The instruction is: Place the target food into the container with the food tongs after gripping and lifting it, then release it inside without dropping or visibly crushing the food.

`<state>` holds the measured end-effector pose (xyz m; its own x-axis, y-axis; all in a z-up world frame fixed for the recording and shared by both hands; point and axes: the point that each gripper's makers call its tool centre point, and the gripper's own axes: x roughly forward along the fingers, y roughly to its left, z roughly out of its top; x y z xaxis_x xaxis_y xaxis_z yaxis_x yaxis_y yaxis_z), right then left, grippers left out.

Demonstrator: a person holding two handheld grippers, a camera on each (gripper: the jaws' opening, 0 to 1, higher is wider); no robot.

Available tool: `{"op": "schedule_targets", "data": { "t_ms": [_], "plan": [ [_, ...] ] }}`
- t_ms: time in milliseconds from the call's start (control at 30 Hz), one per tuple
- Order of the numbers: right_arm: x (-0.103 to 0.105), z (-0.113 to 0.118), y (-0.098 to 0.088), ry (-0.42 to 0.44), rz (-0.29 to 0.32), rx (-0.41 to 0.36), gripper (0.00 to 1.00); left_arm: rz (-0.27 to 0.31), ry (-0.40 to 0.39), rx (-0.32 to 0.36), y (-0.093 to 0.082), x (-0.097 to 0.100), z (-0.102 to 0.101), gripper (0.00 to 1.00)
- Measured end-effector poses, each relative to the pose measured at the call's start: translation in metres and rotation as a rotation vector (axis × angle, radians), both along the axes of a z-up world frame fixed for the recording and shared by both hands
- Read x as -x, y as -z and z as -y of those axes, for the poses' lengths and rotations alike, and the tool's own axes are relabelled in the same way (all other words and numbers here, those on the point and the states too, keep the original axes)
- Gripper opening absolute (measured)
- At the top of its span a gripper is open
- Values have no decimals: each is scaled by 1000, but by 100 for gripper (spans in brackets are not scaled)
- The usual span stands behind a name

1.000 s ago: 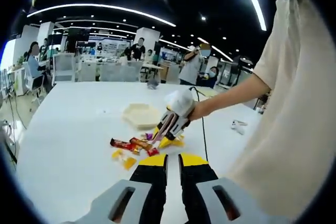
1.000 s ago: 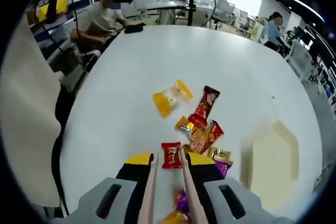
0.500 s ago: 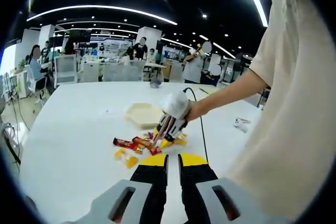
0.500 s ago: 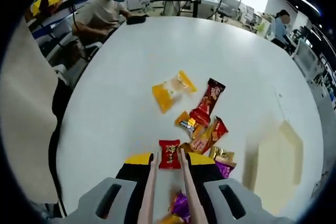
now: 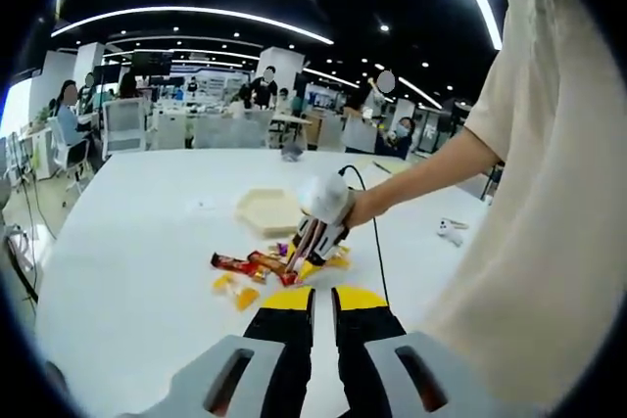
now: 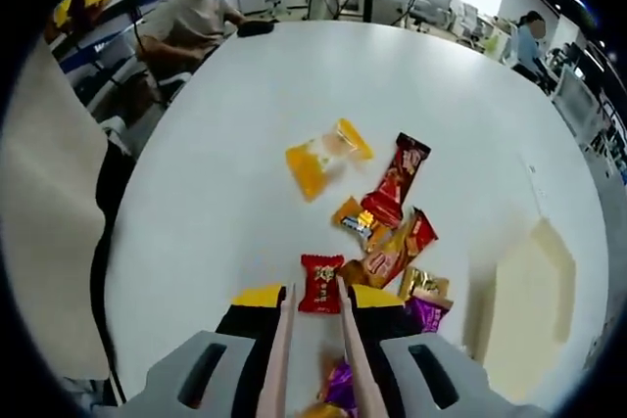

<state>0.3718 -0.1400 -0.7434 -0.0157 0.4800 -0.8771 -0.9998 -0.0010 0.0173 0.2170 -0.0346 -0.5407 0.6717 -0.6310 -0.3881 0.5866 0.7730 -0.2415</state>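
Now the right tool [image 6: 313,302] pinches slim tongs [image 6: 277,359] around a glossy square red packet [image 6: 319,282].

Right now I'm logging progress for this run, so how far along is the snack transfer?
Early. Done: the tongs held in the right gripper are closed on the red snack packet. In hand: that packet is gripped, but whether it is clear of the white table is unclear. Left: carrying it to the beige container, where no food is visible, and releasing it inside. The left gripper is shut and idle.
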Motion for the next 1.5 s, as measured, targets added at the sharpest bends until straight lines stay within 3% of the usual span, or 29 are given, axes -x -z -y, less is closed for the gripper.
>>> {"op": "schedule_targets", "data": {
  "t_ms": [1100, 1500],
  "plan": [
    [-4, -4, 5, 122, -19, 16, 20, -13, -18, -11, 0, 0, -1, 4],
    [-2, -3, 4, 105, -6, 14, 19, -10, -19, -7, 0, 0, -3, 4]
  ]
}}
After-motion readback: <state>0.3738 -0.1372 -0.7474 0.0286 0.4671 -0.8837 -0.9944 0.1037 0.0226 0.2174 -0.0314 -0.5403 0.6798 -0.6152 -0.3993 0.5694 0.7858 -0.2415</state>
